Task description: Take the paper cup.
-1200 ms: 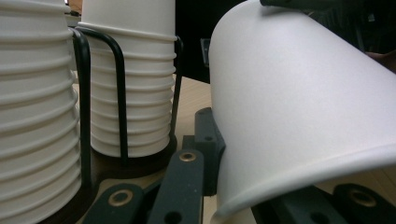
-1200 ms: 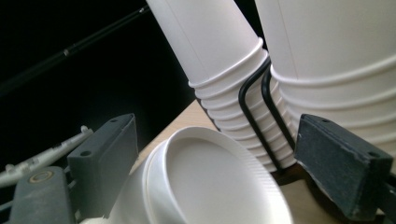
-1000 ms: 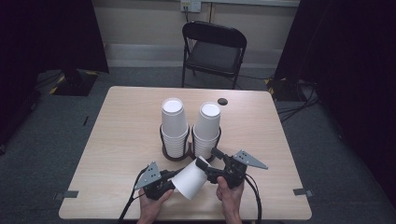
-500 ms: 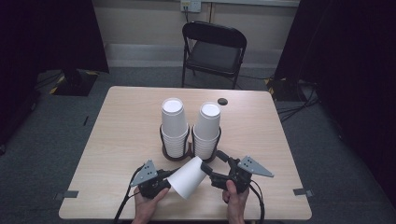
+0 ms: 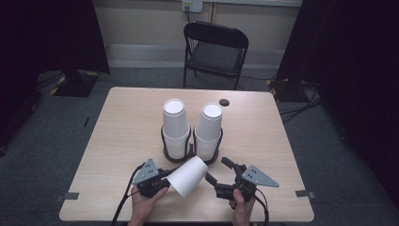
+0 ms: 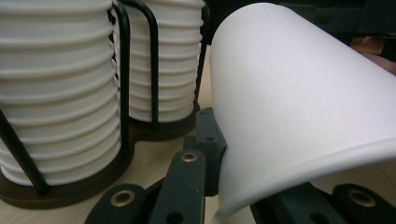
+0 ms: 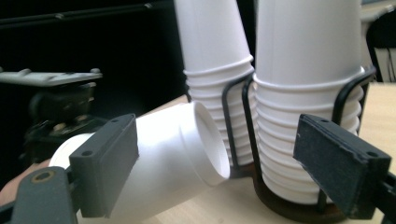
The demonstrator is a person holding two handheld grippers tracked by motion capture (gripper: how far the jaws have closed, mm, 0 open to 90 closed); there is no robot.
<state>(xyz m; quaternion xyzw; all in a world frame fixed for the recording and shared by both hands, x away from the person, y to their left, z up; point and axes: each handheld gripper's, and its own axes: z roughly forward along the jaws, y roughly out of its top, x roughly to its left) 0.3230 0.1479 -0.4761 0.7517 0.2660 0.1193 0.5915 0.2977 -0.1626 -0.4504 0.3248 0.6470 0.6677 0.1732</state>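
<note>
Backing off, my right gripper (image 5: 214, 172) has just been opening, empty, while my left gripper (image 5: 162, 181) pinches the cup (image 5: 188, 176), probably for restacking.

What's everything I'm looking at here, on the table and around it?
Loose paper cup: one, white, lying tilted near the table's front edge, clamped at its rim by the left gripper.
Stacks of paper cups: two, white, upside down, mid-table.
Cup holder: one, black wire on a dark base, around both stacks.
Small round thing: one, dark, near the far edge.
Table: one, light wood.
Folding chair: one, black, behind the table.
Left gripper: black, shut on the cup.
Right gripper: black, jaws open, nothing held.
</note>
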